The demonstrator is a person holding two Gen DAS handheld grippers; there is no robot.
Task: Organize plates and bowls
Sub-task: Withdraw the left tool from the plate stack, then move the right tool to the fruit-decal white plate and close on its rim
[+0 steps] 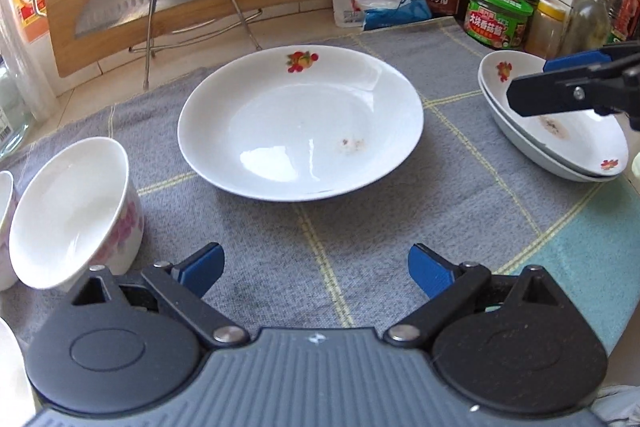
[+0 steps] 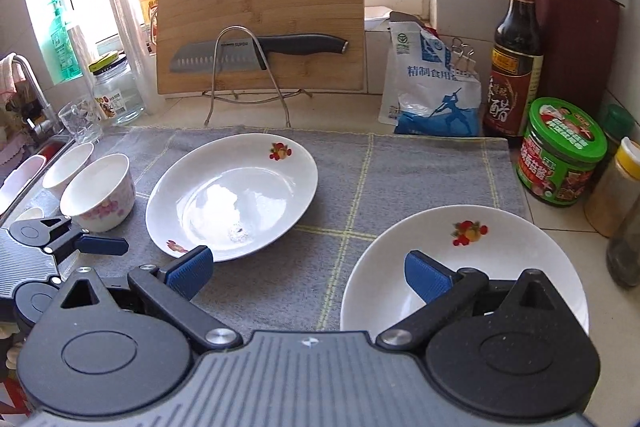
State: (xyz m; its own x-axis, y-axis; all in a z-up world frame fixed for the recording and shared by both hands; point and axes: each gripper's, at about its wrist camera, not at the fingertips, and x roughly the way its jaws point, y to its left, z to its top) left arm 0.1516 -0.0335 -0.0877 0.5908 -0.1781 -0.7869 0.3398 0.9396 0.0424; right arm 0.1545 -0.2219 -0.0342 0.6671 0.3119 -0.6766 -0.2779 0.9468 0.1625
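Left gripper (image 1: 314,269) angles downward, its blue-padded fingers (image 1: 202,269) spread wide with nothing between them. Right gripper (image 2: 308,273) tilts down likewise, fingers (image 2: 426,277) parted and empty, set to the other's right.

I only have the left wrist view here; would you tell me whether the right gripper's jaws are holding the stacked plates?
Observer: No, the right gripper has its jaws open, one finger above the stacked plates, and grips nothing.
Operator: Thank you. Are there more bowls beyond the floral bowl?
Observer: Yes, a second bowl sits just behind it, towards the sink side.
Operator: And what is beside the vinegar bottle?
Observer: A dark red knife block holding several knives.
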